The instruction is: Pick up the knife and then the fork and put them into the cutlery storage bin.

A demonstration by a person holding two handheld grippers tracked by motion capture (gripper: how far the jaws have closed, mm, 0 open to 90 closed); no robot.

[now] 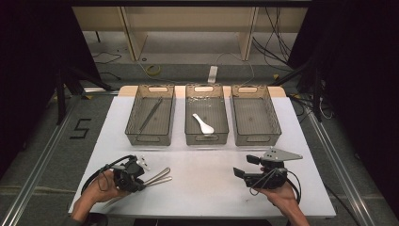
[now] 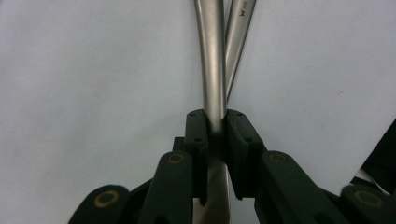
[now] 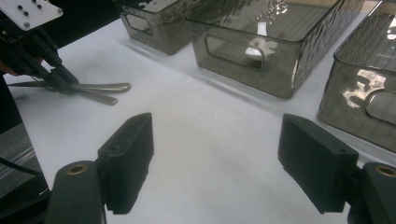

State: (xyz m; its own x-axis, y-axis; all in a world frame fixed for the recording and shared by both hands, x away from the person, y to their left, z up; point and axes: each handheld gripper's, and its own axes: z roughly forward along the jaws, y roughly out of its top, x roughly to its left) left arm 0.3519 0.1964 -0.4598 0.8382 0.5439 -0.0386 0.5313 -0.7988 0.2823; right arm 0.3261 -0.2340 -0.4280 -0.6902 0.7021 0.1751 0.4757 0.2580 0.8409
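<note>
the left gripper (image 2: 216, 123) fingers clamp the metal tongs (image 2: 212, 60) at the tabletop's (image 1: 207, 188) seven o'clock, right gripper (image 3: 217, 163) fingers wide open and empty, so next probably lift toward the left bin (image 1: 133, 113) at eleven o'clock.

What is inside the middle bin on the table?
The middle bin holds one white spoon, lying on its floor with the bowl toward the near wall. Its smoky, rippled walls blur the corners, so anything small there cannot be ruled out.
</note>
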